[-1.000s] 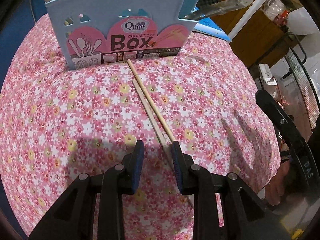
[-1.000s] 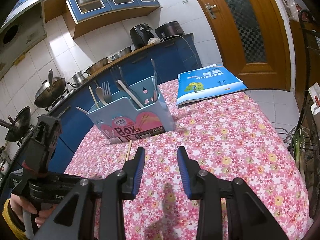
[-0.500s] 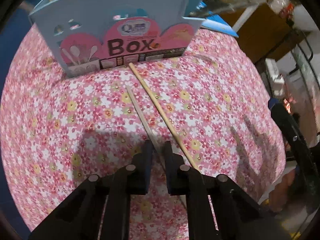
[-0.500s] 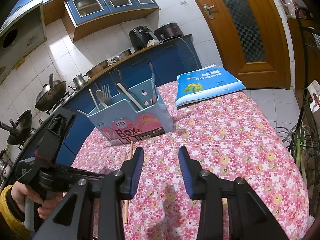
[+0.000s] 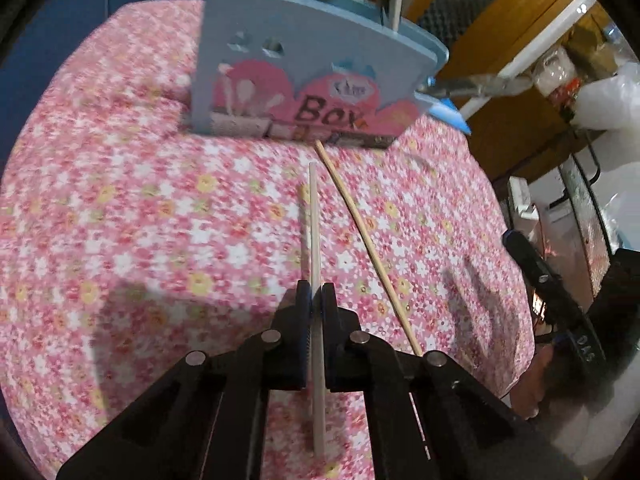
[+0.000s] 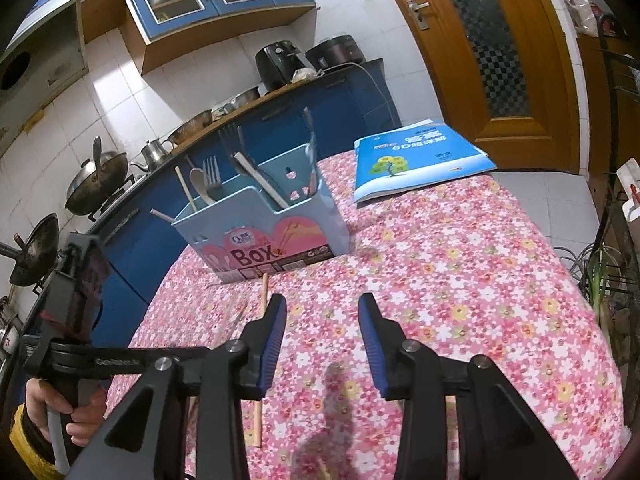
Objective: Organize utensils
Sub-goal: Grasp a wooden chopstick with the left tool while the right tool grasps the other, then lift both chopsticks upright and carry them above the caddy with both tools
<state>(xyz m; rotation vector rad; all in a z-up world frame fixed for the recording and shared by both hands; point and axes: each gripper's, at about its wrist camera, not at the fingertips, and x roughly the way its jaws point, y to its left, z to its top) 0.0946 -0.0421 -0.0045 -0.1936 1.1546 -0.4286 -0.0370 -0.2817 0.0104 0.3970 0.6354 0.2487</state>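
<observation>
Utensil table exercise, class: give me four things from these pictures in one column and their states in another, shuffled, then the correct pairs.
Things:
1. pale chopstick
2. tan chopstick
3. blue book
4. fork

States:
A. lying flat at the table's far edge
B. standing in the chopstick box
C. clamped in the left hand-held gripper
D. lying loose on the floral tablecloth

Pairs: 1-C, 2-D, 3-A, 4-B

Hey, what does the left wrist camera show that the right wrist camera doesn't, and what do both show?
Only the left wrist view shows the left gripper shut on the pale wooden chopstick, whose tip casts a shadow on the cloth.

Only the right wrist view shows the open right gripper, the blue paperback book and the kitchen counter with woks.

Both show the light-blue plastic utensil box, the tan wooden chopstick lying before it, and the pink floral tablecloth.
</observation>
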